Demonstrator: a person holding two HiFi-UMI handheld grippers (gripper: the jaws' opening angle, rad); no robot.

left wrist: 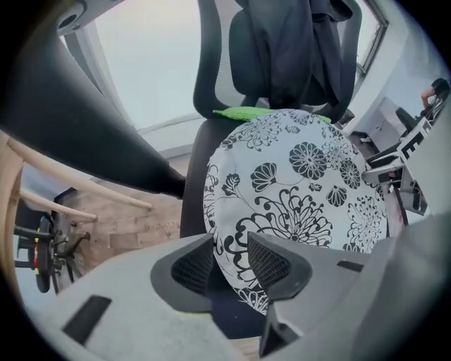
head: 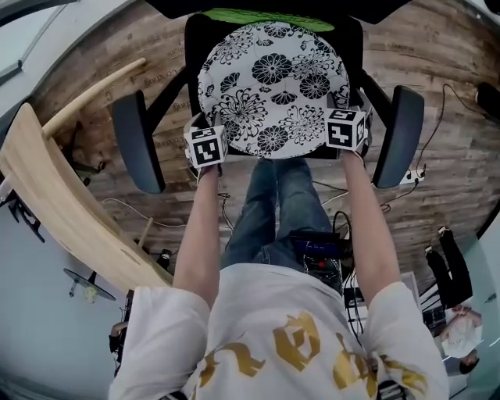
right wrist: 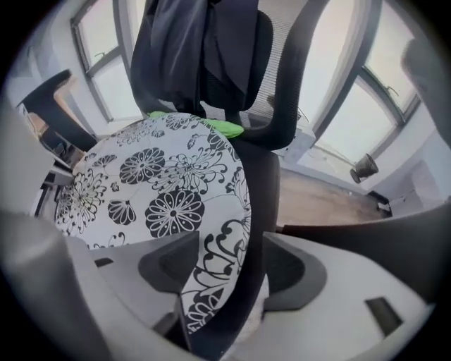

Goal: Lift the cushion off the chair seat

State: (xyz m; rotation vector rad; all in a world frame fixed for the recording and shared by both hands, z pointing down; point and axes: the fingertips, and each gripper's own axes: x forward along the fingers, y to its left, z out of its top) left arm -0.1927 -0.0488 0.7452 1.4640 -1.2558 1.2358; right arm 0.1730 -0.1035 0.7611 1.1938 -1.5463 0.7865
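A round white cushion (head: 272, 86) printed with black flowers lies flat on the black seat (head: 353, 43) of an office chair. My left gripper (head: 207, 145) stands at the cushion's near left rim, pointing straight down. In the left gripper view the cushion (left wrist: 303, 183) has its rim between the left gripper (left wrist: 229, 264)'s pads, which stand a little apart from it. My right gripper (head: 346, 129) is at the near right rim. In the right gripper view its jaws (right wrist: 225, 264) gape wide around the edge of the cushion (right wrist: 155, 190) and the dark seat edge beneath it.
Black armrests (head: 138, 141) (head: 398, 133) flank the seat just outside each gripper. A green item (head: 266, 17) lies behind the cushion, and a dark garment (left wrist: 296, 49) hangs on the backrest. A curved wooden piece (head: 55, 203) stands to the left. Cables and a power strip (head: 410, 176) lie on the wooden floor.
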